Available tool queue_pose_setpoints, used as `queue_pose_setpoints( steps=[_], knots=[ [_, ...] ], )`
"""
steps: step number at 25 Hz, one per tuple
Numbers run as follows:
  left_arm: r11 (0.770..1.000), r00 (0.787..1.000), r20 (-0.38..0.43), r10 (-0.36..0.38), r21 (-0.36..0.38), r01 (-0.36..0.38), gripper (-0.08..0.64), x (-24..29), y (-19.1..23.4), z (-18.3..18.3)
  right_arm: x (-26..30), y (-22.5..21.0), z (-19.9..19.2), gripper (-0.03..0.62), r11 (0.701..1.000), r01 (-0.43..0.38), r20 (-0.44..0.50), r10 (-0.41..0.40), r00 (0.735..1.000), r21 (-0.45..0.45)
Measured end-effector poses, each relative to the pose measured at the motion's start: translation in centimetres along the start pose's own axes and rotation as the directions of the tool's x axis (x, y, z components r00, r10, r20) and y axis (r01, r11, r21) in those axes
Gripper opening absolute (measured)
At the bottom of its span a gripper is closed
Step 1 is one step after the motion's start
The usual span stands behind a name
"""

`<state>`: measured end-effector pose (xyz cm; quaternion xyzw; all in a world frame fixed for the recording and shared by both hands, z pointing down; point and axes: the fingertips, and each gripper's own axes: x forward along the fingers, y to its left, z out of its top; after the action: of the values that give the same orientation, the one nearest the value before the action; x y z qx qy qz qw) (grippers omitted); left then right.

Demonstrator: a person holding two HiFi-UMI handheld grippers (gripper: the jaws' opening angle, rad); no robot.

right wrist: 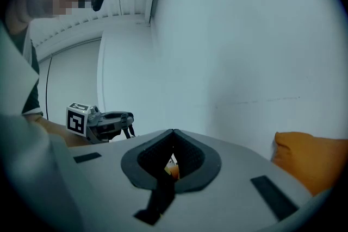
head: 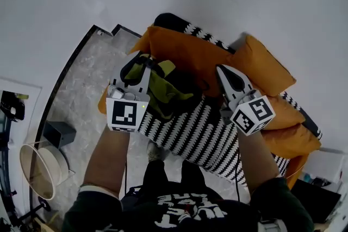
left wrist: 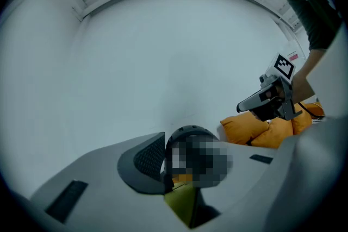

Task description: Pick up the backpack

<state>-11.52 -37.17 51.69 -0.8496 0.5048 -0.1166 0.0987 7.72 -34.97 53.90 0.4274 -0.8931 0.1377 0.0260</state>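
Over patterned sofa, olive-black backpack held between grippers. Left gripper at its 9 o'clock, clamped on top edge. Right gripper at 3 o'clock, pinching black strap. Orange cushions at 2 o'clock.

My left forearm and right forearm reach forward, side by side. My left gripper points almost level, jaws clamped on the backpack handle. My right gripper is also almost level, jaws pressed together on a backpack strap.
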Motion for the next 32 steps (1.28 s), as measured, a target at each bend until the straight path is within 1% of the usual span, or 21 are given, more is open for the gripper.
queue_pose_setpoints(
  steps=[3,5,12,15,20,23,27,32],
  knots=[
    [1.000,0.999,0.041,0.001,0.022,-0.002,0.087,-0.1,1.6,3.3,-0.4,0.8,2.5,0.026,1.000,0.020,0.020,-0.020,1.000,-0.022],
    [0.999,0.999,0.052,-0.004,0.037,0.002,0.087,-0.3,2.5,5.3,-0.9,1.4,4.0,0.026,0.999,0.038,0.031,-0.037,0.999,-0.029],
    [0.995,0.999,0.037,-0.021,0.098,0.017,0.087,-1.0,5.0,10.8,-2.3,3.6,8.7,0.026,0.994,0.082,0.081,-0.076,0.994,-0.074],
    [0.990,0.997,0.072,-0.033,0.143,0.023,0.087,-2.1,5.9,13.8,-3.1,4.8,10.8,0.026,0.990,0.105,0.102,-0.095,0.990,-0.098],
    [0.982,0.990,0.135,-0.044,0.187,0.018,0.087,-4.2,8.0,19.4,-4.7,6.7,14.5,0.026,0.982,0.149,0.141,-0.132,0.981,-0.115],
    [0.973,0.987,0.153,-0.059,0.232,0.023,0.087,-4.9,8.6,22.8,-6.0,7.1,16.8,0.026,0.978,0.166,0.156,-0.146,0.977,-0.129],
    [0.963,0.983,0.173,-0.055,0.270,0.006,0.087,-5.9,9.5,26.7,-7.2,7.2,19.8,0.026,0.977,0.168,0.185,-0.143,0.972,-0.131],
    [0.954,0.983,0.180,-0.018,0.298,-0.037,0.086,-6.6,10.2,30.6,-8.5,6.9,22.5,0.026,0.983,0.122,0.186,-0.095,0.978,-0.140]
  ],
)
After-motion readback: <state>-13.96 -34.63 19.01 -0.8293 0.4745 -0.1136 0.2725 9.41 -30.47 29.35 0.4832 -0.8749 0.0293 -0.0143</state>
